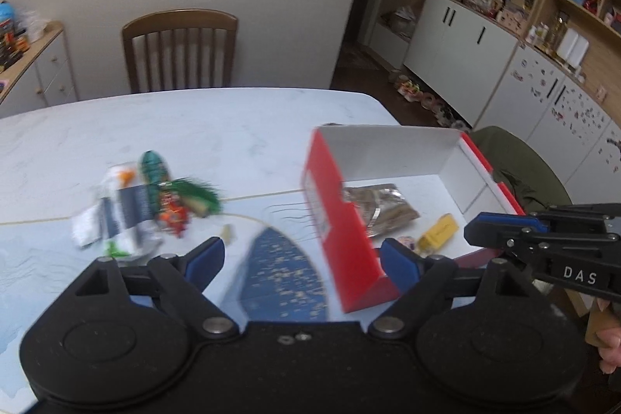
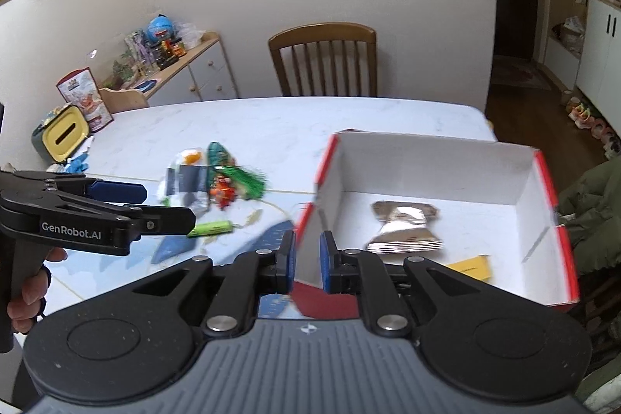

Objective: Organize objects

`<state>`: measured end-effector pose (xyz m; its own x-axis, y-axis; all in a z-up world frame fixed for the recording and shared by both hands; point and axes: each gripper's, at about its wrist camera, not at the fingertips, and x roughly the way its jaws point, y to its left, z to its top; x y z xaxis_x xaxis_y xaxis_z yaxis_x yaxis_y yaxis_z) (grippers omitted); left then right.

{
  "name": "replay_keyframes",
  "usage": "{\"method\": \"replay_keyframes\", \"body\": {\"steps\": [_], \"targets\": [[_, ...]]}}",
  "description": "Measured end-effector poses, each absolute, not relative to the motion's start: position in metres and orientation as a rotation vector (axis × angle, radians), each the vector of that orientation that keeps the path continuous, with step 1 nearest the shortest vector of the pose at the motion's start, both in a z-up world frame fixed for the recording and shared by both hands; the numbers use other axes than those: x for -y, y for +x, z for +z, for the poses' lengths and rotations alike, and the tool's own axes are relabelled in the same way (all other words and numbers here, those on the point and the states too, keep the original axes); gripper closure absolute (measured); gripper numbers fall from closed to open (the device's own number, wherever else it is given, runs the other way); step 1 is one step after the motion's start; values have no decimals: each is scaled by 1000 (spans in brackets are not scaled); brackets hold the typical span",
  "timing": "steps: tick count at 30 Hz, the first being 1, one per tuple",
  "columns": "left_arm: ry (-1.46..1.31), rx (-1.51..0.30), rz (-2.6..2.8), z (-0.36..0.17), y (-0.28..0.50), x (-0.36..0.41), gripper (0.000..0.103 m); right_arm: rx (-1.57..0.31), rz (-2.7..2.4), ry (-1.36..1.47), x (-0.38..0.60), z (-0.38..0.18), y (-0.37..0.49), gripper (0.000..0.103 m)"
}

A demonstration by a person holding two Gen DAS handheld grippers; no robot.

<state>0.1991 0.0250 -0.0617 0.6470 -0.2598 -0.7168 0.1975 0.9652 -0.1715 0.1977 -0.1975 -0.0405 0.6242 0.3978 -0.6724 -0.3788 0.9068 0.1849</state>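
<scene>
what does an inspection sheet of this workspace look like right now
surface: marble table, blue pattern near the front
job's things: red box holding a foil pouch and a yellow packet; snack pile and a green tube outside it
clutter: yellow-lidded bin at the table's far left
grippers: left hand-held gripper open; right hand-held gripper shut on the box's near wall
cables: nothing seen
surroundings: chair, sideboard, shelves
</scene>
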Motion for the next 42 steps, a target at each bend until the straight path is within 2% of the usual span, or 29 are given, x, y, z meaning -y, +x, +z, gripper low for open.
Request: {"method": "replay_keyframes", "body": {"steps": [2,5,8,12,14,17,19,23,42], "targets": [[-86,-819,-244,-62,196,-43,14,-778,449,25,184,-40,197,86],[-84,-806,-219,-64,192,-68,11,-771,458,26,165,-40,194,73],[-87,-799,-199,-66,190,-93,9,-775,464,29,146,-40,193,70],[-81,-793,-177,-70,189,-118,6,-772,462,19,121,-44,191,50],[-74,-787,-169,-72,190,-129,1,-769,464,13,109,-46,190,46],[-75,-782,-165,-75,193,-145,1,-770,461,14,94,-50,190,35],[-68,-781,-160,-77,196,-154,1,-772,461,9,83,-53,191,32],[-48,-778,-142,-84,208,-167,0,-760,459,-12,63,-63,195,20],[15,-758,-72,-123,269,-184,0,-788,411,-106,-11,-144,245,19]]}}
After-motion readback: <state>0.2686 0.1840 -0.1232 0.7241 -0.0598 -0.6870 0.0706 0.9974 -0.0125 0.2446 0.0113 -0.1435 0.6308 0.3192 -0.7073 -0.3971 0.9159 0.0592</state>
